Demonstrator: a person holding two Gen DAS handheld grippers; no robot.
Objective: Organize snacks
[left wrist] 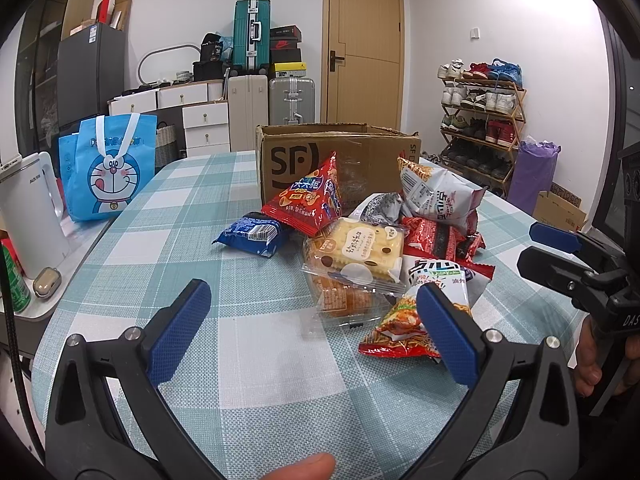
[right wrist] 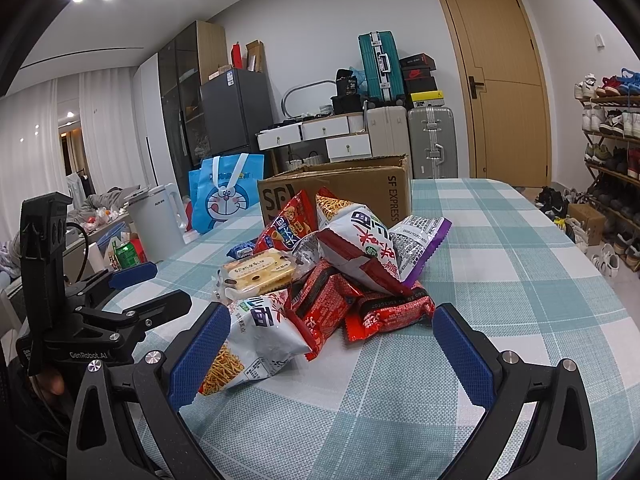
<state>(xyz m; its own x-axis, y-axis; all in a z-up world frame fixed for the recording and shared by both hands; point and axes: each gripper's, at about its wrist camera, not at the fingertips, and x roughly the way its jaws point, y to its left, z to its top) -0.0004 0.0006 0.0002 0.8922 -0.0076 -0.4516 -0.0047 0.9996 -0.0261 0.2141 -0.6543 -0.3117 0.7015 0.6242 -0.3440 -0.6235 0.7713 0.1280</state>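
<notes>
Left wrist view: the left gripper point(left wrist: 312, 332) is spread wide and holds nothing, near the snack pile point(left wrist: 360, 236) lying before the cardboard box point(left wrist: 336, 160).

Right wrist view: the right gripper point(right wrist: 328, 354) is likewise spread and holds nothing; the noodle packet point(right wrist: 256, 344) touches its left pad.

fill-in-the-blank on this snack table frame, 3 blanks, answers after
1. Both the left gripper and the right gripper have their jaws ____.
2. The snack pile lies in front of a cardboard box printed with the letters ____.
3. The checked tablecloth is white and ____.

Missing words: open; SF; teal
</notes>
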